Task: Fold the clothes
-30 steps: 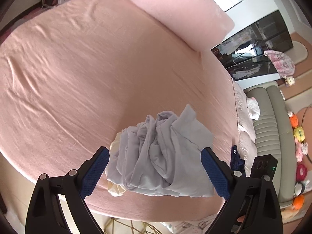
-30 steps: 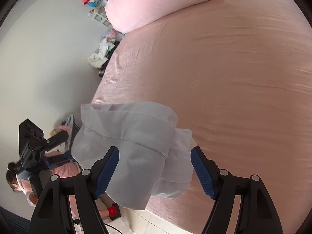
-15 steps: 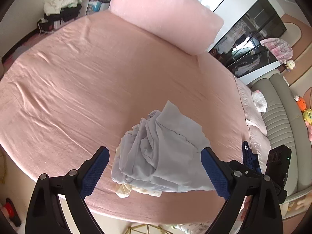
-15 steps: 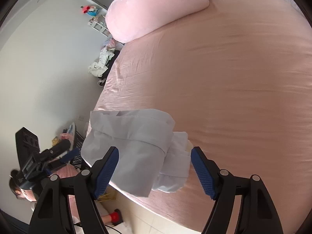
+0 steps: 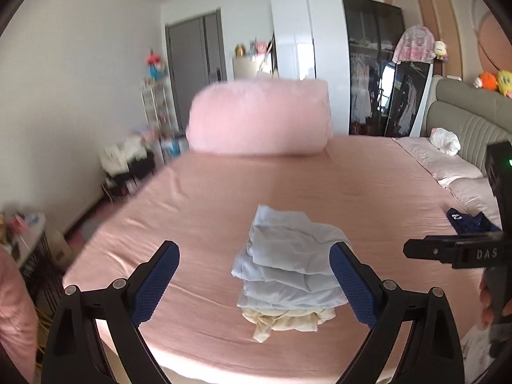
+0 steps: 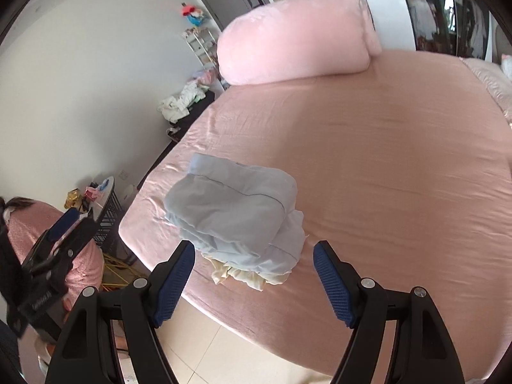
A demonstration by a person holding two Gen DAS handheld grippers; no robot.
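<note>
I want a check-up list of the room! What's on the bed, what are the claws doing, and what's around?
Surface: pink bed sheet, wrinkled, mostly bare.
Job's things: light blue folded garment lying on top of a cream garment, near the bed's front edge; a dark blue garment lies apart near the pillows.
Clutter: big pink bolster at the far edge; white plush by the headboard.
Grippers: left gripper open, nothing between its fingers; right gripper open, holding nothing; both off the pile.
Cables: nothing seen.
Surroundings: wardrobe, a heap of clothes by the wall, a person in a pink top beside the bed.
</note>
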